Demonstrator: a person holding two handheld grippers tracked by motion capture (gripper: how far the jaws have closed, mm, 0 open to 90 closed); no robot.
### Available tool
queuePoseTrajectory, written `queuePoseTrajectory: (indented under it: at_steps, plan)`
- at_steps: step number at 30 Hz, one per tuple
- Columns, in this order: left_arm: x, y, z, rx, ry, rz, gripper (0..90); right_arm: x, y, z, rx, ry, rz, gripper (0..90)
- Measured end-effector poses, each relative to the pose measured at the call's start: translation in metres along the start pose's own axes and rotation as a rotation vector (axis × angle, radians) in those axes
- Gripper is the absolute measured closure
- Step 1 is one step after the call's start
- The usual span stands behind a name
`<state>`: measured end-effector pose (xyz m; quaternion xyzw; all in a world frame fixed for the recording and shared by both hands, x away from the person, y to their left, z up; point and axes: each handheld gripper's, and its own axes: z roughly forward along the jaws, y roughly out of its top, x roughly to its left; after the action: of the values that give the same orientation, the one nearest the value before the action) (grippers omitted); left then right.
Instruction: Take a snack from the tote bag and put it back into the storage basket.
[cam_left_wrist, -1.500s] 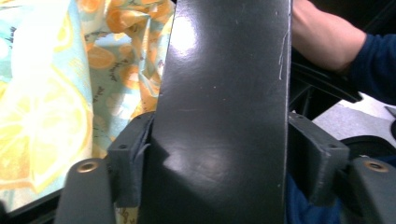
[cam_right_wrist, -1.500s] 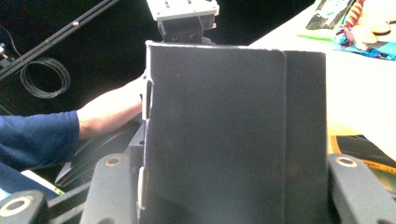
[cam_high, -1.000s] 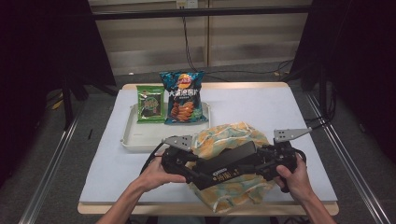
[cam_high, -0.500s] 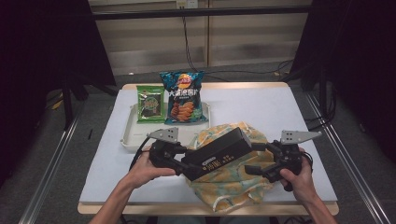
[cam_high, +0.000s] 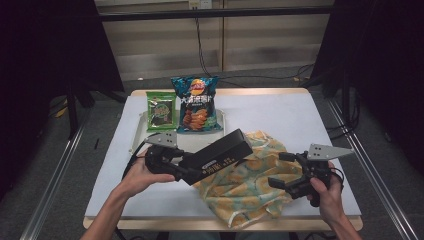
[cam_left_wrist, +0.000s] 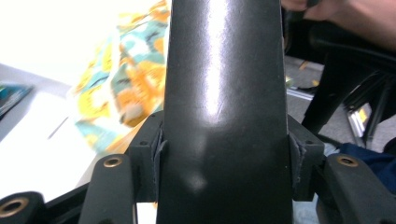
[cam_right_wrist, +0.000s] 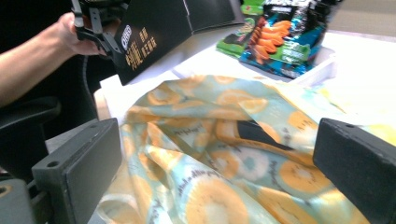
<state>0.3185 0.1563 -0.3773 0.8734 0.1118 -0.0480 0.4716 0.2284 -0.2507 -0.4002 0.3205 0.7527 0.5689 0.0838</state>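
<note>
A long black box (cam_high: 215, 156) with pale lettering hangs tilted above the table, and my left gripper (cam_high: 182, 167) is shut on its lower end. In the left gripper view the box (cam_left_wrist: 224, 93) stands between both pads (cam_left_wrist: 152, 163). My right gripper (cam_high: 281, 170) sits at the right over an orange-and-teal patterned cloth bag (cam_high: 245, 192). Its jaws have just been opening and now stand wide. In the right gripper view the cloth (cam_right_wrist: 210, 140) lies beyond the fingers (cam_right_wrist: 84, 163), untouched, with the box (cam_right_wrist: 154, 32) farther off at the upper left.
A white tray (cam_high: 137, 135) at the back left of the white table holds a green snack packet (cam_high: 161, 110) and a blue chip bag (cam_high: 196, 102). Cables trail on the floor behind. The table's right side (cam_high: 300, 120) is bare.
My left gripper has carried the black box up and to the left, off the cloth bag. My right gripper has opened and drawn away to the right.
</note>
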Motion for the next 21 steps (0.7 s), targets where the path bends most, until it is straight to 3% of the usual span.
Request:
queuePoseTrajectory:
  at_steps: [4,6,11,21]
  plan:
    - [0.006,-0.003,-0.008,0.039,0.042,0.010,43.2,0.001,-0.006,-0.005,0.007,-0.049,-0.022,0.9]
    - [0.008,-0.004,-0.011,0.047,0.056,0.014,43.3,0.002,-0.010,-0.007,-0.001,-0.072,-0.053,1.0]
    - [0.017,-0.004,-0.021,0.046,0.089,0.020,43.2,0.001,-0.016,-0.008,-0.018,-0.105,-0.078,1.0]
    - [0.036,-0.003,-0.041,0.118,0.157,0.059,43.2,0.003,-0.017,-0.004,-0.026,-0.096,-0.075,0.9]
